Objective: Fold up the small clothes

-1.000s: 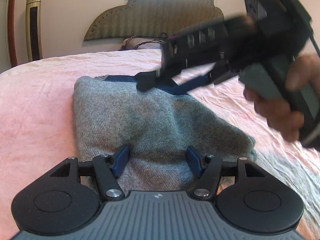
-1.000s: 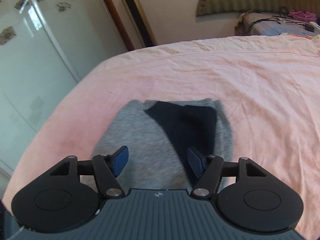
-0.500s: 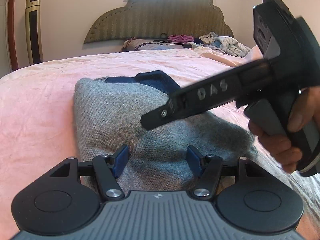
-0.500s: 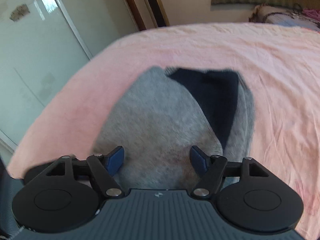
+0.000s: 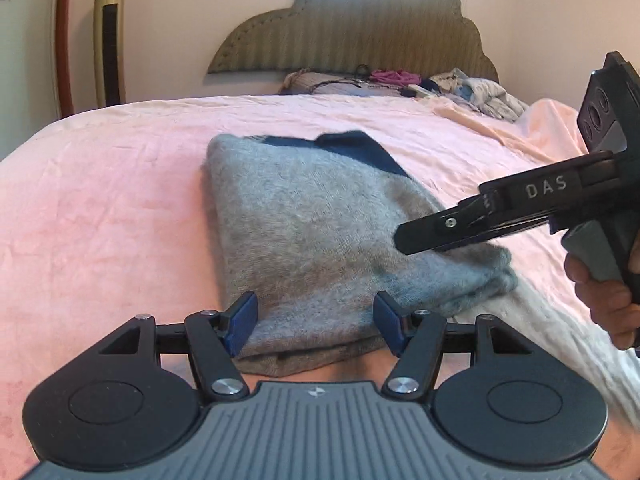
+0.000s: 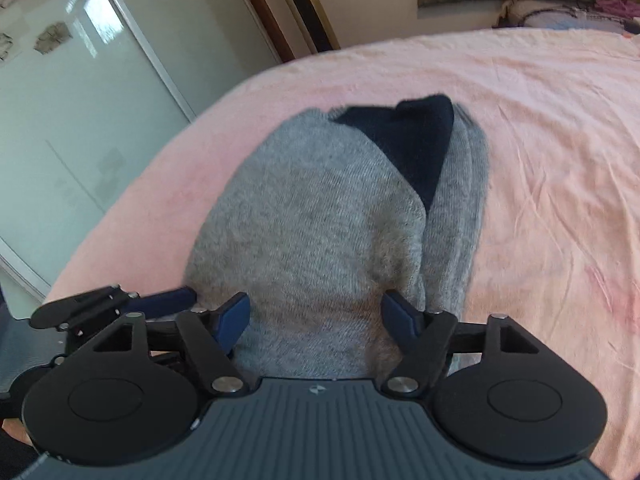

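Note:
A grey knit garment with a dark navy part lies folded on the pink bedsheet. It also shows in the right wrist view, with the navy part at its far end. My left gripper is open, its blue pads on either side of the garment's near edge. My right gripper is open over the garment's near right corner. It shows from the side in the left wrist view, just above that corner. The left gripper's fingers show at the left of the right wrist view.
The padded headboard stands at the far end, with a heap of clothes and cables below it. A gold floor-standing unit stands by the wall at left. A glass sliding door lies beyond the bed's left edge.
The right gripper has come back from the garment's far end and down to its near right corner. The navy part now lies flat. The left gripper has hardly moved.

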A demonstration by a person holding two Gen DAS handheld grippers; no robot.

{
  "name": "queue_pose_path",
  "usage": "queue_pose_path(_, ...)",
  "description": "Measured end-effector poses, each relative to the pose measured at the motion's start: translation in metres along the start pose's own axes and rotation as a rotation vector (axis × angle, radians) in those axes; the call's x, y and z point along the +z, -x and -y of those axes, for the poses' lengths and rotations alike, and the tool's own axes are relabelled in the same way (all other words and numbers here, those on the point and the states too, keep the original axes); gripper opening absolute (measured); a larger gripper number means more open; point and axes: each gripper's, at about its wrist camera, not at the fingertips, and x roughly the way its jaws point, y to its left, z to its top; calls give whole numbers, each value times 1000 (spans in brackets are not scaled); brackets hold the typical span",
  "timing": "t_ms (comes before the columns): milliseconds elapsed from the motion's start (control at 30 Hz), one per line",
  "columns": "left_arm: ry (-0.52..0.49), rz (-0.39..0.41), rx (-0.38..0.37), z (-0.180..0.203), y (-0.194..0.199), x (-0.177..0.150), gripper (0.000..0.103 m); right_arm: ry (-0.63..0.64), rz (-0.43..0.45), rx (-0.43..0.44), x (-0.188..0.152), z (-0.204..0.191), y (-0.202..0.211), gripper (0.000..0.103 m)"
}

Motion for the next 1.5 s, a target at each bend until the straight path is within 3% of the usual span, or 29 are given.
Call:
queue_pose_path(67, 11, 30, 4, -4, 12, 0, 64, -27, -8, -7, 6, -3, 11, 69)
queue_pose_path(133, -1, 36, 45, -7, 16, -2, 64, -3, 28, -17, 10, -5, 24, 79)
queue_pose_path(200, -14, 21, 89, -9, 14, -9, 64, -36, 60, -27, 18, 5, 31, 81)
queue_pose_path(267, -11, -3, 106, -13, 8, -15, 64, -89, 90, -39, 32, 21, 31, 80)
queue_pose_path(333, -4, -2, 113, -14, 6, -18, 65, -140, 106, -47, 50, 35, 27, 73)
queue_pose_path(467, -10, 4, 127, -13, 2, -16, 65, -158, 66, -79, 85, 44, -5, 66)
queue_pose_path(567, 3, 3, 105, -17, 4, -19, 65, -153, 17, -142, 100, 49, -38, 54)
queue_pose_path(700, 38, -3, 72, -23, 3, -18, 65, -73, -29, -175, 103, 45, -60, 13)
queue_pose_path(800, 43, -7, 47, -25, 2, -18, 66, -96, 15, -176, 112, 55, -49, 7)
queue_pose_path(967, 53, 31, -4, -29, 9, -22, 66, -127, 24, -182, 104, 65, -49, 9)
queue_pose_path(1100, 48, 39, -32, -27, 11, -23, 66, -226, 46, -67, 105, 69, -36, 44)
queue_pose_path(1133, 45, 31, -35, -26, 10, -23, 66, -225, 41, -73, 107, 68, -37, 46)
queue_pose_path(1267, 49, 14, -33, -26, 7, -22, 66, -249, 18, -53, 112, 69, -50, 44)
queue_pose_path(1300, 54, 16, -29, -26, 7, -22, 66, -246, 12, -47, 112, 69, -55, 20)
queue_pose_path(1333, 57, 19, -26, -27, 7, -22, 66, -228, 7, -51, 112, 67, -58, 12)
queue_pose_path(1400, 66, 21, -31, -28, 8, -22, 67, -142, 44, -77, 113, 56, -51, 11)
queue_pose_path(1500, 74, 18, -40, -30, 7, -23, 67, -145, 73, -93, 115, 66, -40, 9)
